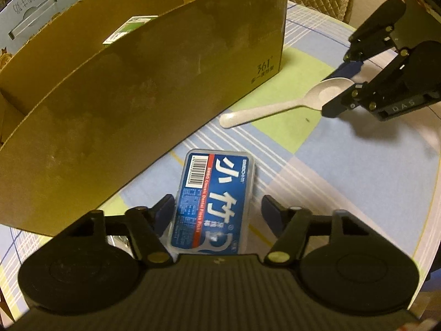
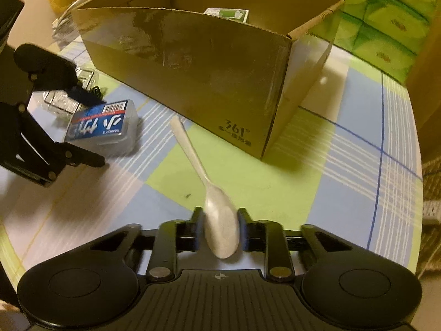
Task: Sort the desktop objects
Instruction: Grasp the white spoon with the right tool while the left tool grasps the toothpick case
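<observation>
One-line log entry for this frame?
right gripper: shut on white plastic spoon | left gripper: open around blue floss-pick box | brown cardboard box: ahead

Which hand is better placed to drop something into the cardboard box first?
Right. The right gripper is already shut on the white spoon's bowl, beside the cardboard box. The left gripper's fingers only straddle the floss pick case, with a gap on one side.

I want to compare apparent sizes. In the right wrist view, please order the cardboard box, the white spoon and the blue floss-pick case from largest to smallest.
1. cardboard box, clearly largest.
2. and 3. white spoon and blue floss-pick case: not ranked. The spoon looks longer, but it is much nearer the camera, clamped in the right gripper.
</observation>
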Motion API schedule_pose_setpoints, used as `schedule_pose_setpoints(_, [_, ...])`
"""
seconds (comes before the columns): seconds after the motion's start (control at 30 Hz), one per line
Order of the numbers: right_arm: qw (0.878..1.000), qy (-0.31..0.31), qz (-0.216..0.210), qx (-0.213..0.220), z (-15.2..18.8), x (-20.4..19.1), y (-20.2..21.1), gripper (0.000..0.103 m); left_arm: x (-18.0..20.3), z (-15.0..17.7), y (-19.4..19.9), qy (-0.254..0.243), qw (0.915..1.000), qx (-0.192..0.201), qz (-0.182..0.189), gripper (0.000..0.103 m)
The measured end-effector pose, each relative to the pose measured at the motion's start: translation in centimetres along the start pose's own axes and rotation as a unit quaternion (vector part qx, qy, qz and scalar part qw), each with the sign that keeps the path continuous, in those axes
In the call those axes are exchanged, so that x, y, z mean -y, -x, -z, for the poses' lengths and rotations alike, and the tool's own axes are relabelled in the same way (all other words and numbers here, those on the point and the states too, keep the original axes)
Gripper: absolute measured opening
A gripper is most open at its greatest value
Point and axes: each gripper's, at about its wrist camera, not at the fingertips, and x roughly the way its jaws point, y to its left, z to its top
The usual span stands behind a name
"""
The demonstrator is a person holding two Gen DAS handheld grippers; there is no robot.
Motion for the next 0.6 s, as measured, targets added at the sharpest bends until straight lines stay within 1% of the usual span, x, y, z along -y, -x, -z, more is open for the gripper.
schedule_pose_setpoints(0.03, [1.000,-0.011,0.001,-0.002,0.0,-0.1,0.1,0.009,0.1,0.1,0.1,0.001,1.0000,-0.001,0.001,0.055])
schedule_pose_setpoints(0.07, [1.000,-0.025,-0.001,-0.004,0.0,-0.2,0.1,0.008,0.2,0.2,0.2,0.003,1.0000,0.000,0.002,0.054])
schedule_pose_setpoints(0.17, [0.997,-0.074,-0.019,-0.004,0.4,-0.4,0.5,0.007,1.0,0.6,0.6,0.007,0.9999,-0.005,0.005,0.053])
schedule_pose_setpoints(0.27, [0.993,-0.111,-0.034,-0.009,1.1,-0.9,1.1,0.007,1.8,1.4,1.2,0.018,0.9998,-0.008,0.010,0.053])
schedule_pose_setpoints(0.37, [0.985,-0.161,-0.063,-0.008,2.0,-1.3,1.9,0.006,2.5,2.5,2.3,0.039,0.9991,-0.007,0.014,0.053])
schedule_pose_setpoints(0.47, [0.973,-0.210,-0.091,-0.007,3.5,-2.0,2.5,0.006,3.1,4.3,3.5,0.080,0.9966,-0.004,0.020,0.053])
schedule_pose_setpoints(0.5, [0.973,-0.213,-0.091,-0.006,3.9,-2.5,2.7,0.006,3.2,4.9,3.8,0.093,0.9954,-0.004,0.022,0.053])
schedule_pose_setpoints(0.6, [0.976,-0.208,-0.067,0.005,5.0,-4.0,3.3,0.007,3.7,6.4,4.5,0.131,0.9912,-0.001,0.022,0.053])
